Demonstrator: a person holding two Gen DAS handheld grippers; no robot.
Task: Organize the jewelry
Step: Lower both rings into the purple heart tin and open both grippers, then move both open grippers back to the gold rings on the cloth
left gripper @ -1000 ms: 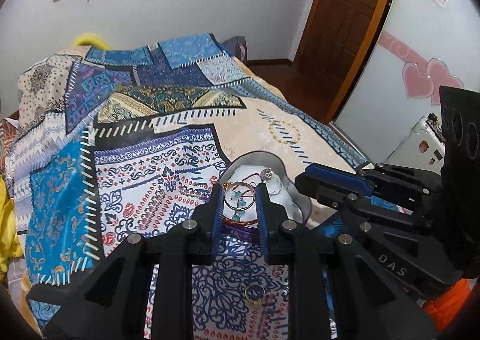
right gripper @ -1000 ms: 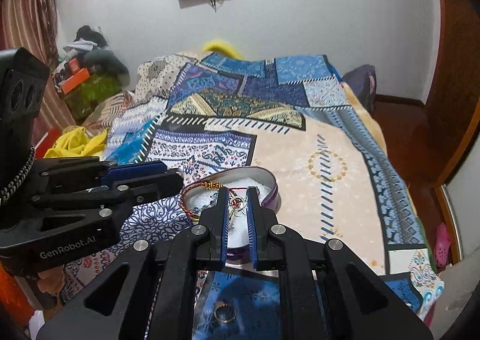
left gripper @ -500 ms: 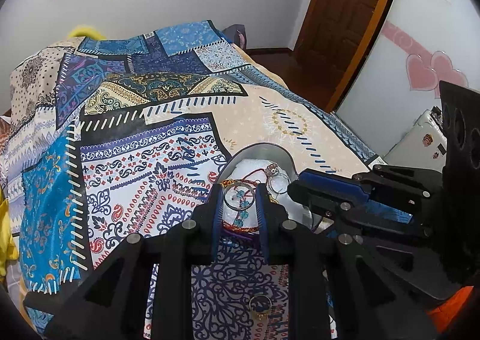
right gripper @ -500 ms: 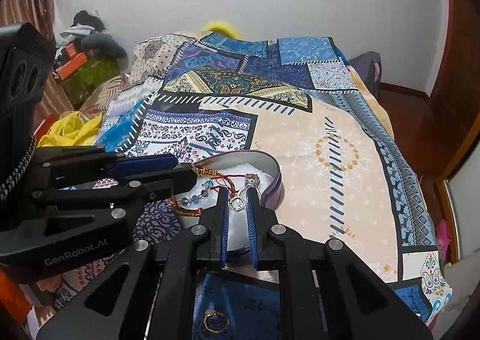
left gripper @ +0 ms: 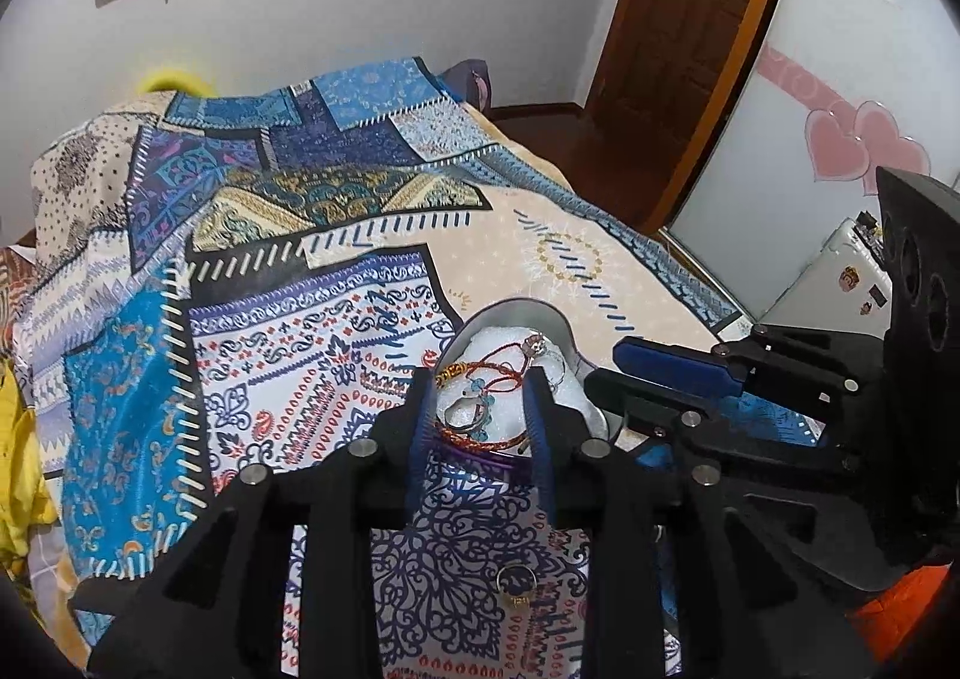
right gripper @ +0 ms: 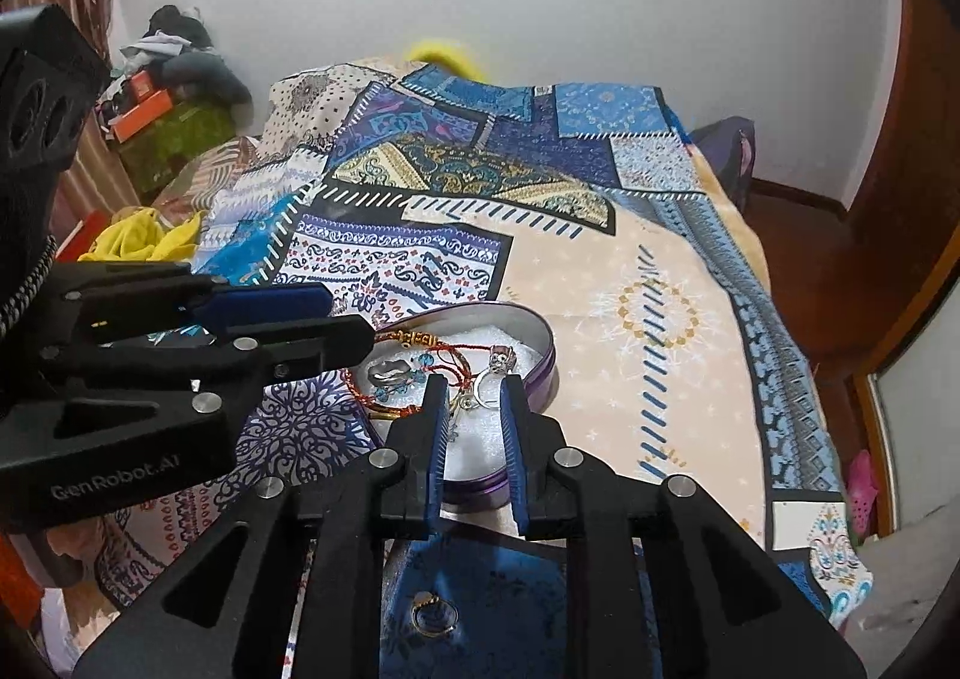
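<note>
A heart-shaped purple tin (left gripper: 522,308) (right gripper: 543,334) lined with white foam sits on the bedspread. It holds a red thread bracelet (left gripper: 498,370), a gold bangle (left gripper: 480,444), a stone ring (right gripper: 503,358) and a hoop earring with blue beads (left gripper: 465,409) (right gripper: 390,373). My left gripper (left gripper: 480,400) (right gripper: 351,322) hangs over the tin's near rim with its jaws opening. The hoop earring lies between them, untouched. My right gripper (right gripper: 474,409) (left gripper: 606,373) is also over the tin with its jaws opening, and a silver ring (right gripper: 480,392) lies free between them. A gold ring (left gripper: 516,586) (right gripper: 433,613) rests on the spread below the grippers.
The tin lies near the front of a bed with a patchwork spread (left gripper: 312,331). The bed's right edge (right gripper: 798,421) drops to a wooden floor by a brown door (left gripper: 678,49). Yellow cloth (right gripper: 144,238) and piled clutter (right gripper: 174,97) lie beyond the left side.
Both pairs of jaws have spread wider. The hoop earring that sat pinched in the left gripper and the small ring in the right gripper now lie loose on the foam.
</note>
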